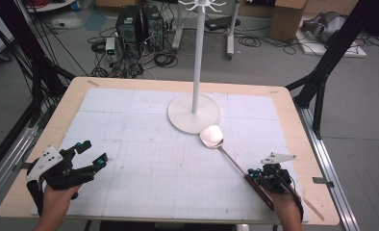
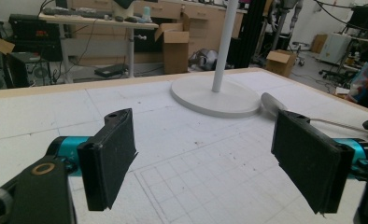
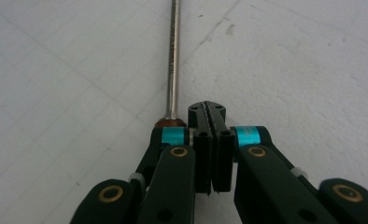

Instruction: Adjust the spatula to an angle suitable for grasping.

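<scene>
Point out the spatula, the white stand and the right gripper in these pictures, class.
spatula [image 1: 211, 136]: high view, on its shiny blade.
white stand [image 1: 183, 117]: high view, on its round base.
right gripper [image 3: 212, 114]: right gripper view, at the tips of its shut jaws.

The spatula [image 1: 226, 153] lies on the table [image 1: 43, 144], bowl just before the stand's base [image 1: 183, 118].
</scene>
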Demonstrator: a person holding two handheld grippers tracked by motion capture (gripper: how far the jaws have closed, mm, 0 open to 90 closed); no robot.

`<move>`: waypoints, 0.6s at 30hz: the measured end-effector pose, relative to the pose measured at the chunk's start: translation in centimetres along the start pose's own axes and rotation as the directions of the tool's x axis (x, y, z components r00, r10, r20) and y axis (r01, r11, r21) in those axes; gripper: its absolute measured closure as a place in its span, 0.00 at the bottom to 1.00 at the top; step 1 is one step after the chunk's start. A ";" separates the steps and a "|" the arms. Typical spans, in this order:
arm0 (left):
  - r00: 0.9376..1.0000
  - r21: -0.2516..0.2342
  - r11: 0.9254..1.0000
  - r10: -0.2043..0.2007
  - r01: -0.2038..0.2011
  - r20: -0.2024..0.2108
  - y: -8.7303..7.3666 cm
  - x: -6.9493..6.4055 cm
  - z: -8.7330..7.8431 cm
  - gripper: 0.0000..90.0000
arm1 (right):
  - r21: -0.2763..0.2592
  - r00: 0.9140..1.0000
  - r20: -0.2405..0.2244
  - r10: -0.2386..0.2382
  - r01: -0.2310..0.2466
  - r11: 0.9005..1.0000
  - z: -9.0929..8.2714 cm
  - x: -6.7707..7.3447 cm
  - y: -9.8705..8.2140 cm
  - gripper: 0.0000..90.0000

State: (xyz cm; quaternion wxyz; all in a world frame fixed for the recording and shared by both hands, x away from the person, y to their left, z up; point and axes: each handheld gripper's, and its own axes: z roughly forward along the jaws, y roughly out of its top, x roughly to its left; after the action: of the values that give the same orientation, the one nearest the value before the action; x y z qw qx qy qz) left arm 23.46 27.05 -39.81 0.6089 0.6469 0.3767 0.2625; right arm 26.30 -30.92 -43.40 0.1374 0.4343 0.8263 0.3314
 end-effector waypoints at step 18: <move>1.000 0.006 1.000 -0.001 0.001 -0.006 -0.1 0.0 0.1 0.24 | 0.011 1.000 0.001 0.013 -0.013 1.000 2.8 0.0 3.6 1.00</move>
State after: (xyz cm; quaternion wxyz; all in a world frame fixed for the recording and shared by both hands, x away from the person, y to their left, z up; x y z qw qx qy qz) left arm 23.52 27.03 -39.89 0.6059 0.6478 0.3797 0.2629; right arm 30.01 -28.27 -43.08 0.1334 0.4404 0.8253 0.3272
